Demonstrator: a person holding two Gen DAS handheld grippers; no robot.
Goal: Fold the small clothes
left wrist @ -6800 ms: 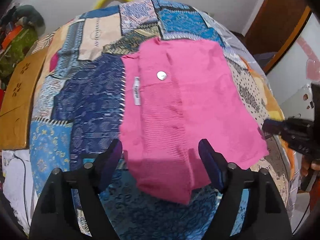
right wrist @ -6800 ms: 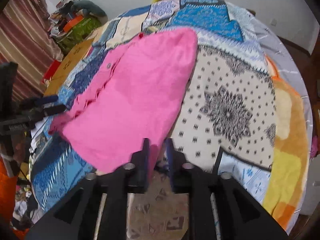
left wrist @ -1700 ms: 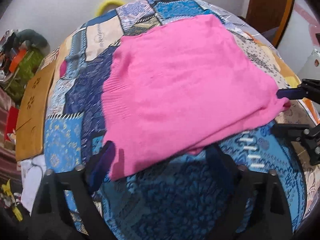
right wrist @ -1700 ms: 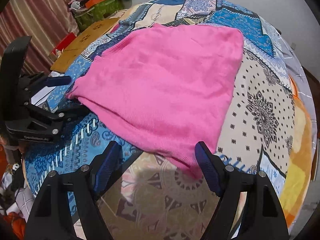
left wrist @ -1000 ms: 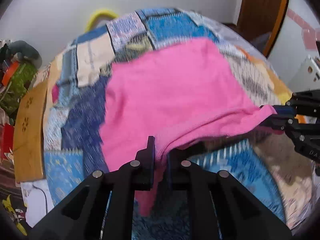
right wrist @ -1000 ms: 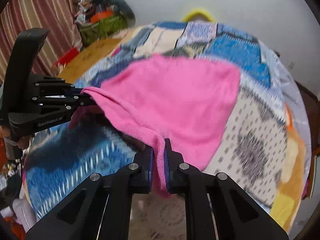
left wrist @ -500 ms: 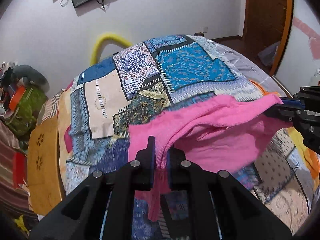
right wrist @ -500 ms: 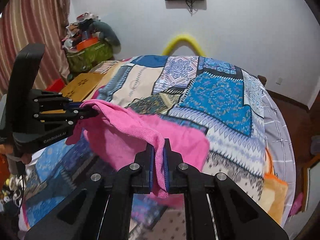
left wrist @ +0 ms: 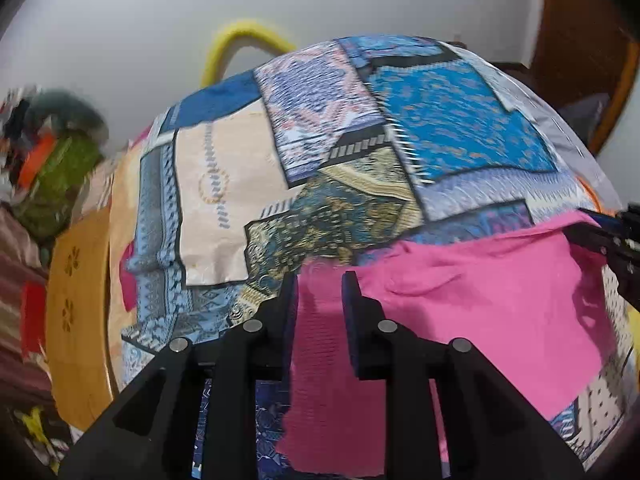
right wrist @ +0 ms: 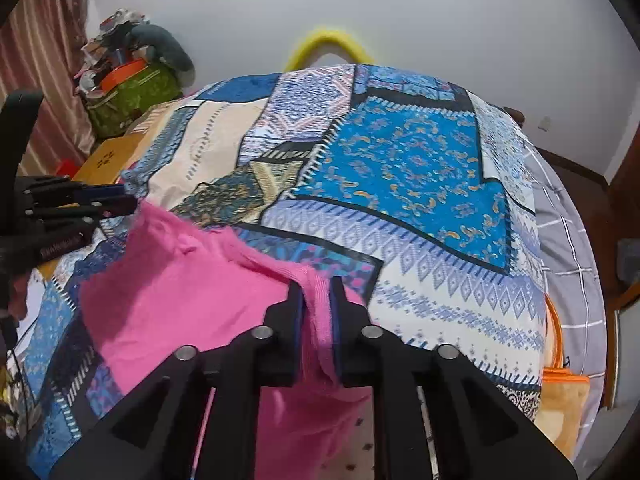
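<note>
Pink knit garment [left wrist: 480, 300] hangs just over the patchwork bedspread [right wrist: 400, 168], a corner nipped between the pads of each tool, left tool [left wrist: 320, 300] and right tool [right wrist: 316, 304], likely so its edge stays taut and straight for laying down the fold.

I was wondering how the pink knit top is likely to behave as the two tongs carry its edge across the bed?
Likely floppy: the pink knit top sags between the right tongs and left tongs. Probably light, since pinched corners alone lift it. The bunched ribbed hem suggests it may stretch or slip slightly, not slide freely.
</note>
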